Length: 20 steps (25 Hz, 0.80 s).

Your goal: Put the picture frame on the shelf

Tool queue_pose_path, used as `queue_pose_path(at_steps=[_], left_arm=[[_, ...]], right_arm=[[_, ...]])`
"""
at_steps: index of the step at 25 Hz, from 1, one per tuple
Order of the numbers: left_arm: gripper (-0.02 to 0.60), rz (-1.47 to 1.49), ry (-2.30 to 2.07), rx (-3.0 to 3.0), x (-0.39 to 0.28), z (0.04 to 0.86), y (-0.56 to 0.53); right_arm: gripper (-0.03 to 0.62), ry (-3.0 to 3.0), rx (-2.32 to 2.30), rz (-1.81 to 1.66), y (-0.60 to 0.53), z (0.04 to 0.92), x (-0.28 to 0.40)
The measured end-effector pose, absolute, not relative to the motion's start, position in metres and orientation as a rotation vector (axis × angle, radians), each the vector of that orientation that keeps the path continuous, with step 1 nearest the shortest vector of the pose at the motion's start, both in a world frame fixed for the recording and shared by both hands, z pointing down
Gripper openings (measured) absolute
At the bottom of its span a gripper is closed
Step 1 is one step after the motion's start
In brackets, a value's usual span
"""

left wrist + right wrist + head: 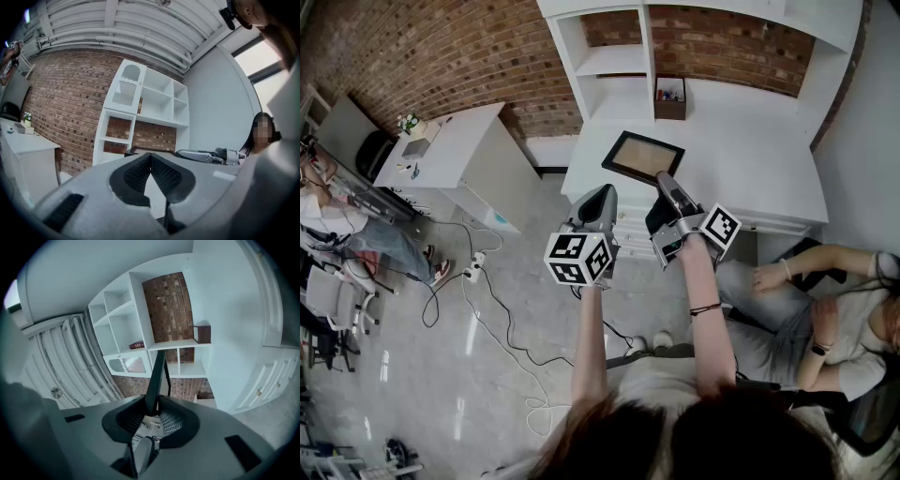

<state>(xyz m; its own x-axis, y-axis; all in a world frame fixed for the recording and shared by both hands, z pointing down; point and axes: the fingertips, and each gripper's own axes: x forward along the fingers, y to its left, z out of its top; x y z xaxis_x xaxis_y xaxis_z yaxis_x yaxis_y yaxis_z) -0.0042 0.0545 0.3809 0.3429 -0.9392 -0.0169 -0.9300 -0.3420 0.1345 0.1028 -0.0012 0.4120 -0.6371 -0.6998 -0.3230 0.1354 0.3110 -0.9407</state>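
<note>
A red-brown brick wall (441, 56) was seen behind a tall white shelf unit with open compartments (647, 56), which was mounted over a broad white desk top (750, 169). A smaller white table (450, 150) was set well apart to the left. One seated person (825, 309) was seen at the right edge and another (356, 234) at the far left. The dark rectangular picture frame with a brown inner panel (643, 157) was held over the desk top, in front of the lower shelf compartments. Whether its far edge touched the top could not be told. Its near edge was clamped by the right gripper (664, 178), and in the right gripper view the frame (158, 376) was seen edge-on, pinched between the ribbed black pads (174, 420). The left gripper (602, 192) was held just beside the right one at the desk's near edge. In the left gripper view its jaws were pressed together at the tips (150, 157), with nothing between them. A small dark brown box (670, 98) was seen on the shelf ledge above the frame, and a dark book (137, 345) lay in a higher compartment.
</note>
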Motion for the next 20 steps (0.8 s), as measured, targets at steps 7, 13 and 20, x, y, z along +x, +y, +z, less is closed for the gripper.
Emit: queue_pose_path(at_steps=[7, 13, 20], left_arm=[[0.011, -0.141, -1.759, 2.478, -0.005, 0.377, 0.057], [0.011, -0.154, -1.777, 2.481, 0.002, 0.372, 0.053], [0.011, -0.152, -1.81, 2.444, 0.0, 0.38, 0.054]], right_arm=[[0.078, 1.832, -0.491, -1.415, 0.002, 0.406, 0.105], [0.078, 1.881, -0.442, -1.411, 0.003, 0.401, 0.106], [0.078, 1.89, -0.43, -1.43, -0.004, 0.402, 0.108]])
